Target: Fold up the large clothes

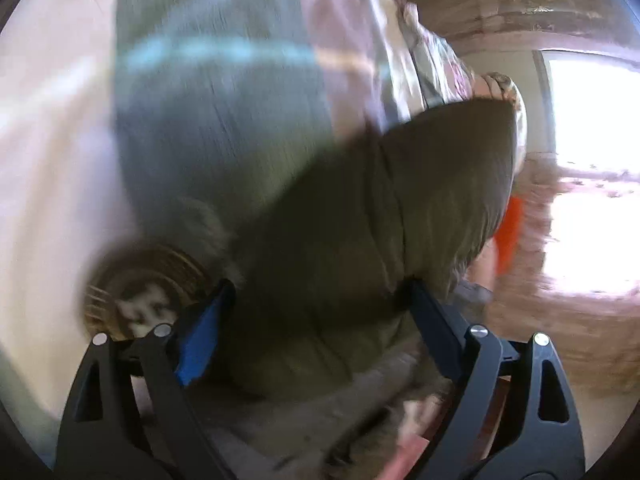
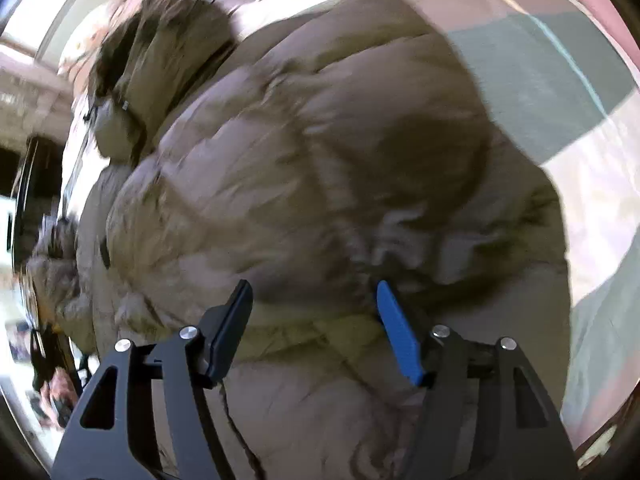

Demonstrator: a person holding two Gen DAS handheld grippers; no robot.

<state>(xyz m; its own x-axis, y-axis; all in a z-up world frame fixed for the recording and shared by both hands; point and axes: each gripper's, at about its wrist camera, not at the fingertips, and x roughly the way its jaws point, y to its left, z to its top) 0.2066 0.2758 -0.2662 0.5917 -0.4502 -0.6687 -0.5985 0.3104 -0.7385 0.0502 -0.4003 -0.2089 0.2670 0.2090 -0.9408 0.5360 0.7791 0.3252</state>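
The puffy olive-brown jacket (image 2: 304,152) lies spread over a bed cover (image 2: 560,80) with wide pale pink and grey-green bands. In the right wrist view it fills most of the frame, its quilted body bulging just ahead of the right tongs (image 2: 314,300), whose fingers stand apart with the jacket's hem fabric lying between and under them; the blue pad (image 2: 398,336) rests close against a fold, though blur makes it hard to say whether it touches. A darker hooded or collar part (image 2: 160,36) lies at the far upper left.

In the left wrist view a raised fold of the same jacket (image 1: 380,220) hangs right in front of the left tongs (image 1: 320,300), which are also spread wide, cloth bunched between the two fingers. A round wicker basket (image 1: 148,292) sits beside the left finger. An orange object (image 1: 508,232) shows past the jacket's right edge.
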